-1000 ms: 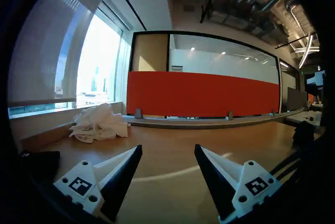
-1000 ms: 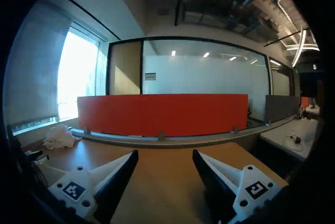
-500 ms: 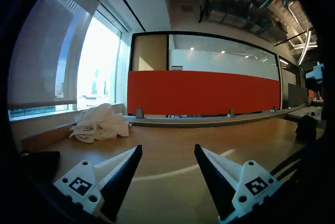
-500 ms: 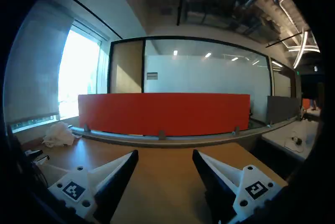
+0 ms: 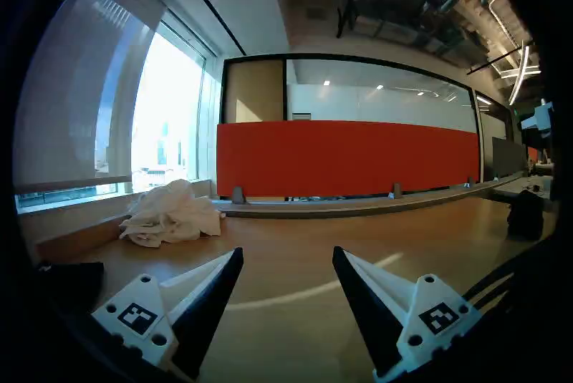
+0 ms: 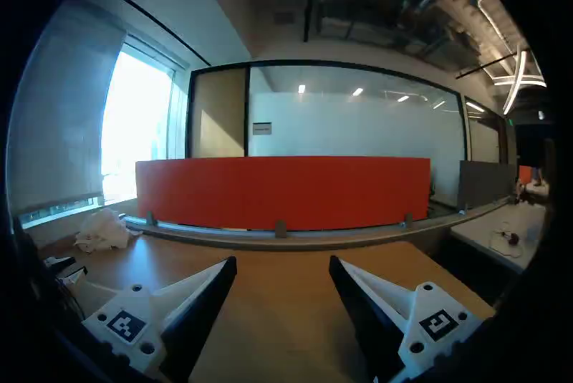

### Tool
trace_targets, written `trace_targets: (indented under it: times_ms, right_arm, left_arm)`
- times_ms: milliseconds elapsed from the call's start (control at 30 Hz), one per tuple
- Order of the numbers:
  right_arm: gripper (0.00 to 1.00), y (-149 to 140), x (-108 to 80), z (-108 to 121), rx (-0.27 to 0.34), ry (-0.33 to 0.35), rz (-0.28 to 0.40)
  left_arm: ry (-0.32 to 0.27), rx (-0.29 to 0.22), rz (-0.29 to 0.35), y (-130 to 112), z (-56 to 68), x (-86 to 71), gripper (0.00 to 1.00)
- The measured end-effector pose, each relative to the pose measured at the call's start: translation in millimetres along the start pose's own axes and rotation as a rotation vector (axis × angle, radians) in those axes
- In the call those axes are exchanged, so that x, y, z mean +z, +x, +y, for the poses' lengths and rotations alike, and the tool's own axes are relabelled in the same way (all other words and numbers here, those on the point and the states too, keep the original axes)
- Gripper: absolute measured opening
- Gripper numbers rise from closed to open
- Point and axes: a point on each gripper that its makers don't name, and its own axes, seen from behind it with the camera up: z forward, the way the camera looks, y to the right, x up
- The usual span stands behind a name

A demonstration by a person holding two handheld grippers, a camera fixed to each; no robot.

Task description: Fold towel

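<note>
The left gripper (image 5: 287,253) is hovering low over the desk (image 5: 430,236), its two fingers standing wide apart and gripping nothing, with bare wood showing between them. The right gripper (image 6: 283,261) is hanging in the same way, spread wide and empty above another bare stretch of the wooden top.

Beyond the left gripper's fingers, off to the left and well apart from them, the towel (image 5: 172,212) is lying in a crumpled white heap near the desk's far edge, below the window (image 5: 168,125). In the right gripper view it is sitting farther off, small at the far left. A red partition (image 5: 347,157) is running along the back of the desk, and a dark object (image 5: 526,215) is sitting at the right, too dim to name.

The folding is not yet begun. The towel is looking soft, light and limp, so it is likely going to sag and bunch rather than hold any shape. Its corners are lying buried in the heap and I cannot tell where they are. The sensible hold is probably a pinch on an outer fold to draw it open, then one corner of a single hem in each gripper, closing fully since the cloth is thin
</note>
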Motion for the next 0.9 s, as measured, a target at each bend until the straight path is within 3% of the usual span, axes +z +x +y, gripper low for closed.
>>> trace_targets:
  times_ms: [400,600,900]
  right_arm:
    - [1.0,13.6,0.7,21.1,-0.03,-0.028,0.03]
    - [1.0,5.3,-1.4,25.7,-0.066,-0.028,0.034]
    - [1.0,-15.3,-2.3,33.0,-0.051,-0.02,0.04]
  left_arm:
    - [0.001,0.001,-0.001,-1.4,-0.4,0.1,0.94]
    - [0.001,0.0,-0.001,-1.0,-0.2,0.0,0.94]
    - [0.001,0.0,-0.001,-1.1,-0.4,-0.7,0.94]
